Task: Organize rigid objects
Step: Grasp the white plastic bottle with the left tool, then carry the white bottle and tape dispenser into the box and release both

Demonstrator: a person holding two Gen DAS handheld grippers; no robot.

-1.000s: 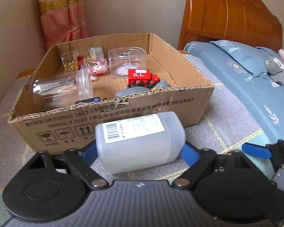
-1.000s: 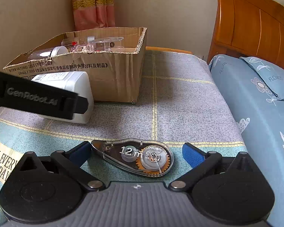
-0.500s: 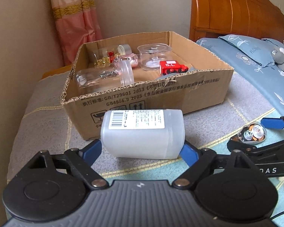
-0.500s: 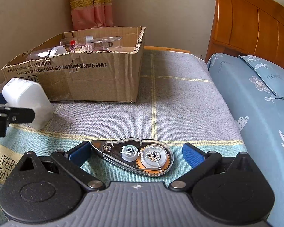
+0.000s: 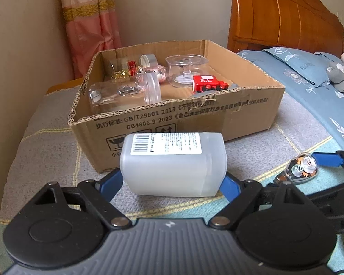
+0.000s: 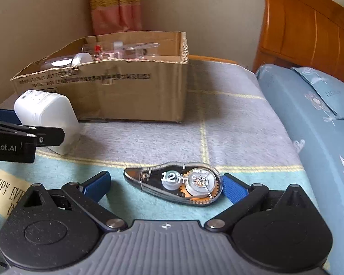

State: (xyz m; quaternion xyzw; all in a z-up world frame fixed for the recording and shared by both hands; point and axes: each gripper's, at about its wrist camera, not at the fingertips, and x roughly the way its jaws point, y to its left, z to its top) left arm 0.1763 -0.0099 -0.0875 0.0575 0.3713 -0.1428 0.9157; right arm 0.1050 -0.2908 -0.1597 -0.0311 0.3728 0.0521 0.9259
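A translucent white bottle (image 5: 172, 167) with a barcode label lies on its side on the blanket, just in front of the cardboard box (image 5: 195, 119). My left gripper (image 5: 169, 183) straddles it, one blue pad at each end, jaws open and the bottle resting on the blanket. The right wrist view shows the same bottle (image 6: 48, 114) at the left. A clear correction tape dispenser (image 6: 178, 183) lies flat between the pads of my open right gripper (image 6: 165, 185), with a gap on its left side. That dispenser (image 5: 298, 167) also shows at the right of the left wrist view.
The box (image 6: 126, 91) holds clear jars, a clear lidded container (image 5: 185, 68) and a red toy train (image 5: 206, 83). A wall and a pink curtain (image 5: 91, 27) stand behind it. A wooden headboard (image 5: 286, 18), a blue pillow (image 5: 298, 66) and a grey plush toy (image 5: 339, 78) are on the right.
My left gripper drew back from the box and the bottle went from tilted to lying flat on the blanket. Its jaws spread a little. The right gripper and the dispenser stayed put.
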